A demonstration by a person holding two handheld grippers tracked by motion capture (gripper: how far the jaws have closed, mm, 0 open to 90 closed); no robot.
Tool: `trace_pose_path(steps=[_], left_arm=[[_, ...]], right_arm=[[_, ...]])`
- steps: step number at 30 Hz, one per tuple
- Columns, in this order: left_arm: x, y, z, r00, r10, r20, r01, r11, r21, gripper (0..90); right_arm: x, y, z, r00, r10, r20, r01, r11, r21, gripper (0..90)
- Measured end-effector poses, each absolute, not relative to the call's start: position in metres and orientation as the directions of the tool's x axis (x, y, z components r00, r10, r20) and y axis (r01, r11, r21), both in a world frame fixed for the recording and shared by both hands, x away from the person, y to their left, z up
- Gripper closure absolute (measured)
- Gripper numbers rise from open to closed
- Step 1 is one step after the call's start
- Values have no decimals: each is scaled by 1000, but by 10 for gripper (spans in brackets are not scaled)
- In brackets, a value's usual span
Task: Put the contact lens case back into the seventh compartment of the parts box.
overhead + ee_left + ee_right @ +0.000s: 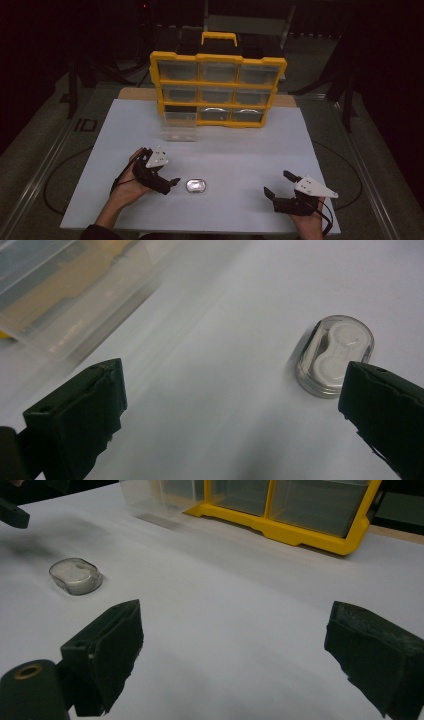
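Both grippers empty, fingers spread apart.

Left gripper [172, 183] just beside small clear oval case [195, 186], white two-lobed insert inside; flat on white desk [240, 150], long axis running toward right gripper [276, 186]. Yellow drawer organizer [218, 90] beyond.

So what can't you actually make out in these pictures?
- Contents of the yellow organizer's drawers: high view, too dim and small.
- The pulled-out clear drawer: left gripper view, blurred and cut by the edge.
- The oval clear case: partly behind the left tool's jaw.
- Room behind the table: high view, too dark.
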State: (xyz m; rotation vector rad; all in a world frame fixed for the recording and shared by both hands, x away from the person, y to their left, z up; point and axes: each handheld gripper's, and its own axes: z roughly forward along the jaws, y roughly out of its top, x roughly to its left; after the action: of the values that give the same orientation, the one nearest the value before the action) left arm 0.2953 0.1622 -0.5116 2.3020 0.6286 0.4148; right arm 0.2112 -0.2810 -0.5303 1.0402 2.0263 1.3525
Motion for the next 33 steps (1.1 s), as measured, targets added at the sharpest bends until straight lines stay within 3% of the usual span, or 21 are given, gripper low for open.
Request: trace_pose_path(steps=[33], left_arm=[[304, 119, -522, 904, 422, 65, 300, -736, 607, 3]], right_arm=[[212, -282, -530, -592, 806, 15, 323, 220, 920, 84]])
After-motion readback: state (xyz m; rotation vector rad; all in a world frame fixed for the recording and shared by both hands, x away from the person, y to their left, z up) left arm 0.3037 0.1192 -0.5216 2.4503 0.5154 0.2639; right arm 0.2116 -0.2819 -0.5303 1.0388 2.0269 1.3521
